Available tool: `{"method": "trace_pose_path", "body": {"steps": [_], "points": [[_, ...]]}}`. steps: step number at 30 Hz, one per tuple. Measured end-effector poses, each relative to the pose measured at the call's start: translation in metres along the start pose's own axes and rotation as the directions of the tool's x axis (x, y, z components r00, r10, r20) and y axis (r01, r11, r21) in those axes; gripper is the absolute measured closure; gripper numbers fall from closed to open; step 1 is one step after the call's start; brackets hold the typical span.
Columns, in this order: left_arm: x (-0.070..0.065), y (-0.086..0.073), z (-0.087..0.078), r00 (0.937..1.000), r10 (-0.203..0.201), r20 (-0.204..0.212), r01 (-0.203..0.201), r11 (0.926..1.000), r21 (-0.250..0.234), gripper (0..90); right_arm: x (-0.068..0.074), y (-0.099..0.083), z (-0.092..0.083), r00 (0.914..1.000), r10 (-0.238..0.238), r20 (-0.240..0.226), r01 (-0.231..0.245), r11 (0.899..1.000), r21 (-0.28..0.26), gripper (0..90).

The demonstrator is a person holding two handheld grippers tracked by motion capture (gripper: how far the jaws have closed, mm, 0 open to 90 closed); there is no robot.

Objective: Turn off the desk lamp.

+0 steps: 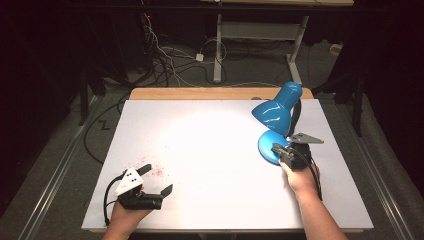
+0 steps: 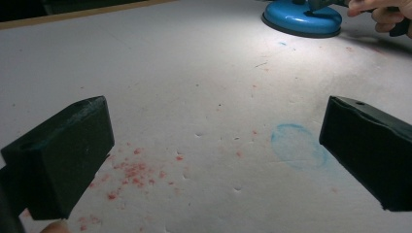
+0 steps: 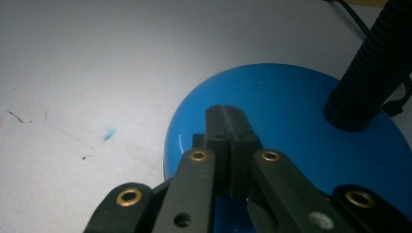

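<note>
Lamp [image 1: 278,114] sits far right on your bench [image 1: 200,150]; your right hand-held gripper [image 3: 228,127], jaws together, tip over its blue base [image 3: 291,111]. Left hand-held gripper [image 1: 158,179] jaws apart, holding nothing.

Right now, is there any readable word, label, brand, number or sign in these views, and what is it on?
None: no readable text on the blue lamp, its base, the white table sheet, or either gripper.
Marks on the sheet are red specks and a faint blue ring, not writing.
</note>
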State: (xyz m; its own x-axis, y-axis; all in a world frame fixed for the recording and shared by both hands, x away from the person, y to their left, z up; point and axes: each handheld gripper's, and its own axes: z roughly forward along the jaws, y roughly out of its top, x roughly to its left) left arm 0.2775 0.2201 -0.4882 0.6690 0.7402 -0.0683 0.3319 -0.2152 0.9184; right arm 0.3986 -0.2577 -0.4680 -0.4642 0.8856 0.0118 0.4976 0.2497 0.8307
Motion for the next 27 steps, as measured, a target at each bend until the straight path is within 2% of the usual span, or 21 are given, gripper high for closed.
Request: {"method": "trace_pose_path", "body": {"steps": [27], "points": [[0.0006, 0.0001, -0.0013, 1.0000, -0.004, 0.000, 0.004, 1.0000, -0.006, 0.0, -0.0013, -0.0007, 0.0028, 1.0000, 0.000, 0.001, 0.000, 1.000, 0.005, 90.0]]}}
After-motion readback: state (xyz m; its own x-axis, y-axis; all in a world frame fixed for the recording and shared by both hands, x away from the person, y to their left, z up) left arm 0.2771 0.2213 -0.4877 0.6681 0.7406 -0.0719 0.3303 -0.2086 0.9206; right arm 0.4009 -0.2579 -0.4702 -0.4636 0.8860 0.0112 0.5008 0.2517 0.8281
